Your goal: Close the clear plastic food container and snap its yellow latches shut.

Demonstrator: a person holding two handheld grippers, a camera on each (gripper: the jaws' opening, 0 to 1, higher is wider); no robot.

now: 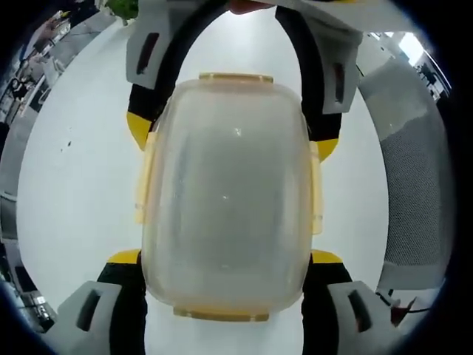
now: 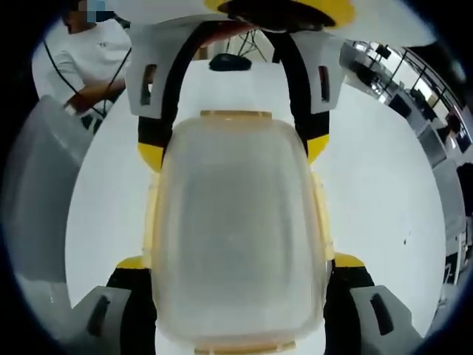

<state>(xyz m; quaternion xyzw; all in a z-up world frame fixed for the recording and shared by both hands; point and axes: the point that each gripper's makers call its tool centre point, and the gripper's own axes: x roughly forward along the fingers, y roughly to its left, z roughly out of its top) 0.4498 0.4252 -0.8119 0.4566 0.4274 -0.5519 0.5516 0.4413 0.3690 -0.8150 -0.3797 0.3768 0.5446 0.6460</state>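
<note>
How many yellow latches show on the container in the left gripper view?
4: top edge latch, bottom edge latch, left side latch, right side latch of the clear container.

Lab or office — white table [image 1: 81, 170], mesh chair [image 1: 414, 185], distant desks.

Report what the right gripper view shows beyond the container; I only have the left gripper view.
Observer: A person in a white shirt is at the far side of the white table.
Operator: Check the tabletop past the left gripper.
Observer: A low dark object lies on the table there, framed between that gripper's arms. I can't tell what it is.
</note>
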